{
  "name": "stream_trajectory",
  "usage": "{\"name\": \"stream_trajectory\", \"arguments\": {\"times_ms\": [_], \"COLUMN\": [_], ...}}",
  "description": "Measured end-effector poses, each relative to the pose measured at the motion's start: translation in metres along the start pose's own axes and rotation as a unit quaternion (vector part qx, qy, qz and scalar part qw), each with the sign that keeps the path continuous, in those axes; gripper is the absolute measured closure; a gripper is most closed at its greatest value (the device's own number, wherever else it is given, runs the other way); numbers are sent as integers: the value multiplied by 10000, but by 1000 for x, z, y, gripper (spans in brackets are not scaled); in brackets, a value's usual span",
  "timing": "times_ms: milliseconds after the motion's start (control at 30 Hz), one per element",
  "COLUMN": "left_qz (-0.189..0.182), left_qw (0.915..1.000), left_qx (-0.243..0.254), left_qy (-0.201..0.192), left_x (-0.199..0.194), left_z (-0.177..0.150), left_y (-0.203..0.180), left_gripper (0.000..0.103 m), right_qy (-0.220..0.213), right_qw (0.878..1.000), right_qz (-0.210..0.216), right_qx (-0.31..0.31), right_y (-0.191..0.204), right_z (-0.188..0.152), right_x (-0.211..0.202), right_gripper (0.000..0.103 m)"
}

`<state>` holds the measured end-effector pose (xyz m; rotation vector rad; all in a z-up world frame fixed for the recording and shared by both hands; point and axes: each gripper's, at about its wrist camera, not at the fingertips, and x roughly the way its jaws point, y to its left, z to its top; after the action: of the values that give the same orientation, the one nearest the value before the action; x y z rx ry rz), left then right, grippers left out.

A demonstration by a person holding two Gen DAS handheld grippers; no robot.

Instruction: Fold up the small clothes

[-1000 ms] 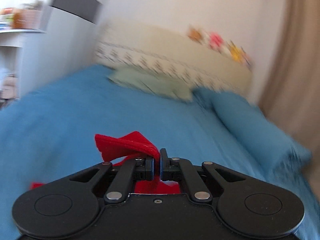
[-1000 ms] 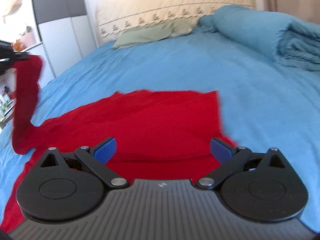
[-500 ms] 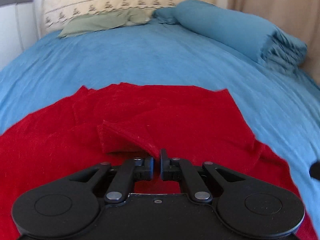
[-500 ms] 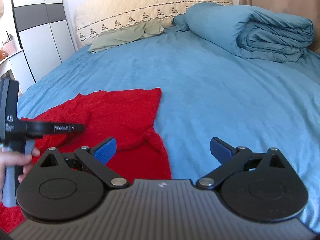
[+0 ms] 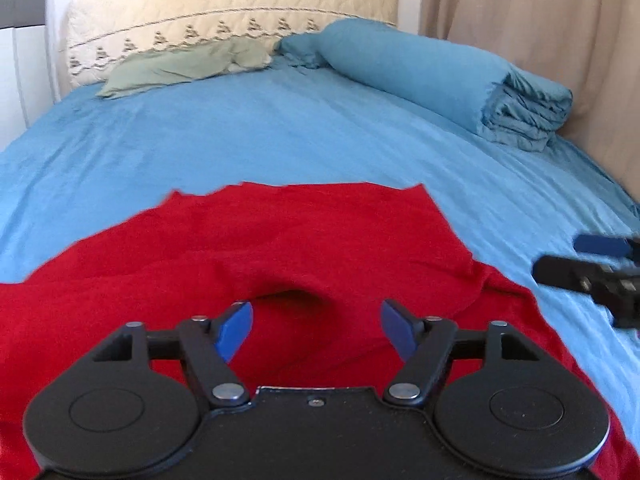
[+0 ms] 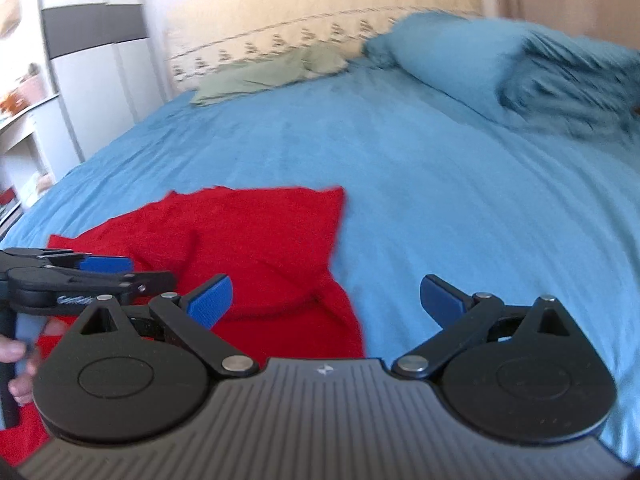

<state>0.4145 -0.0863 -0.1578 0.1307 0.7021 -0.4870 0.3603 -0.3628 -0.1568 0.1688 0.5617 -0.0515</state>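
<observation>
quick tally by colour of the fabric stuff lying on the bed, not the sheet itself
red: 1, the red garment spread at the near end
blue: 1, the folded blue duvet along the far right side
green: 1, the pale green cloth by the headboard
total: 3

A blue bedsheet [image 5: 280, 128] covers the bed. At its far end stands a cream quilted headboard [image 5: 224, 12] with a dark stitched pattern along its lower band. A pale green pillowcase [image 5: 180, 64] lies flat and crumpled just in front of it. To the right a folded blue duvet [image 5: 432, 68] rests on the sheet, its layered edges showing. Beige curtains [image 5: 540, 20] hang behind it. A white wardrobe [image 6: 100, 64] with a grey band stands left of the bed
</observation>
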Motion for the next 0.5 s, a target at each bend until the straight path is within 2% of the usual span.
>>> {"name": "stream_trajectory", "arguments": {"times_ms": [67, 133, 300, 500], "left_qz": [139, 349, 860, 1037], "left_qw": [9998, 9991, 9950, 9908], "left_qx": [-58, -137, -511, -870], "left_qy": [-94, -177, 1, 86], "left_x": [-16, -27, -35, -41], "left_z": [-4, -9, -20, -38], "left_y": [21, 42, 87, 120], "left_gripper": [9, 8, 8, 8], "right_qy": [-95, -133, -112, 69], "right_qw": [9993, 9969, 9863, 9687], "right_qz": [177, 359, 592, 498], "right_qx": [-313, -681, -1536, -2433], "right_y": [19, 44, 111, 174], "right_z": [9, 15, 15, 0], "right_x": [4, 12, 44, 91], "right_gripper": [0, 0, 0, 6]}}
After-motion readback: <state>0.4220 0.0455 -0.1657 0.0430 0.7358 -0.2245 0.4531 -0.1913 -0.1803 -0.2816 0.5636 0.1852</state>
